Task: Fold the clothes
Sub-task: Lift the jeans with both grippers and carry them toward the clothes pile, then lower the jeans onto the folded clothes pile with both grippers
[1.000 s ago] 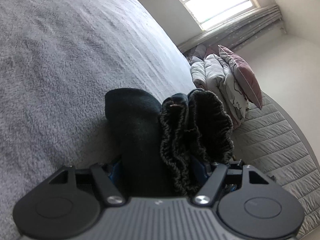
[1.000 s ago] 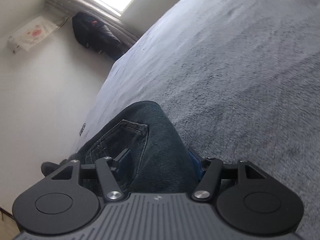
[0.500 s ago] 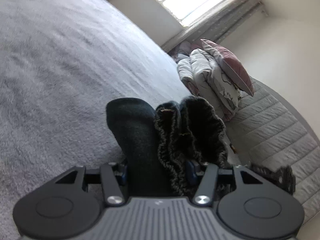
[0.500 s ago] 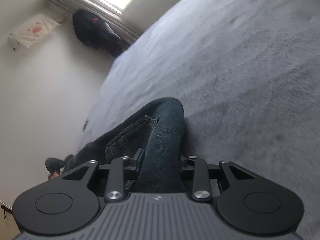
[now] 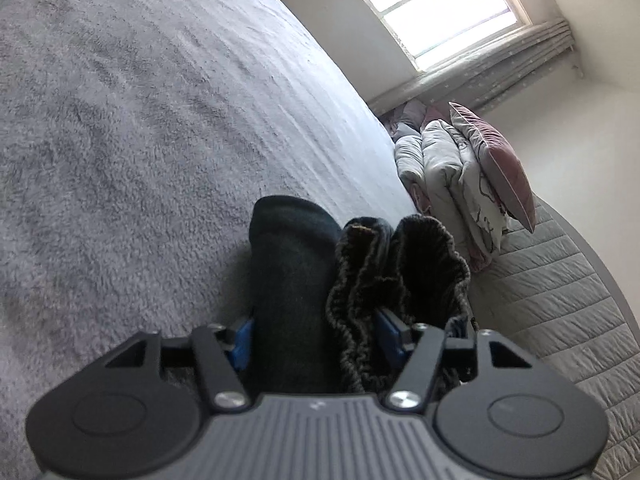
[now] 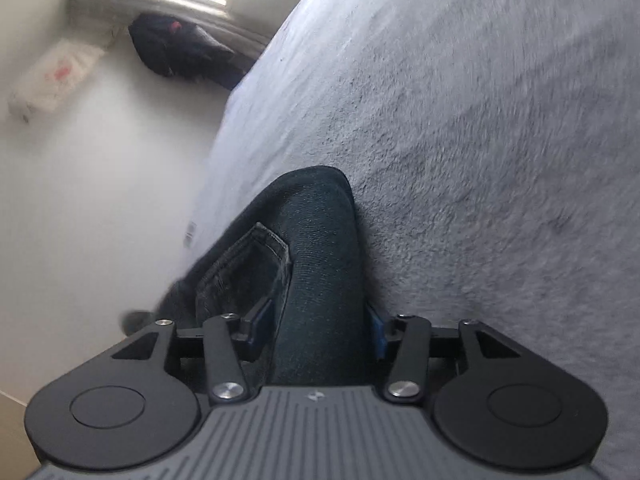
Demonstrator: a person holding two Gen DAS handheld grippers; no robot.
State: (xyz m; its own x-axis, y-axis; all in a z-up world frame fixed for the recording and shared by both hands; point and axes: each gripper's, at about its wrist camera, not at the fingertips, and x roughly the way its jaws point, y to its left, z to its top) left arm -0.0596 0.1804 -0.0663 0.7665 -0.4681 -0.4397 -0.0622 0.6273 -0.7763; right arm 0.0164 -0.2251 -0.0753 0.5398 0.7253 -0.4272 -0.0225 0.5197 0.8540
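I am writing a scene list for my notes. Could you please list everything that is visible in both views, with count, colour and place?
jeans: one, dark blue, pinched by both grippers above the blanket; back pocket in the right view, gathered waistband in the left view
blanket: one, grey, fluffy, covering the bed
duvet: one, folded, pale grey, beyond the bed
pillow: one, pink, leaning on the duvet
quilted mat: one, light grey, right side of the left view
window: one, bright, far wall
dark bundle: one, black, on the floor under the window
left hand-held gripper: one, black, shut on jeans
right hand-held gripper: one, black, shut on jeans
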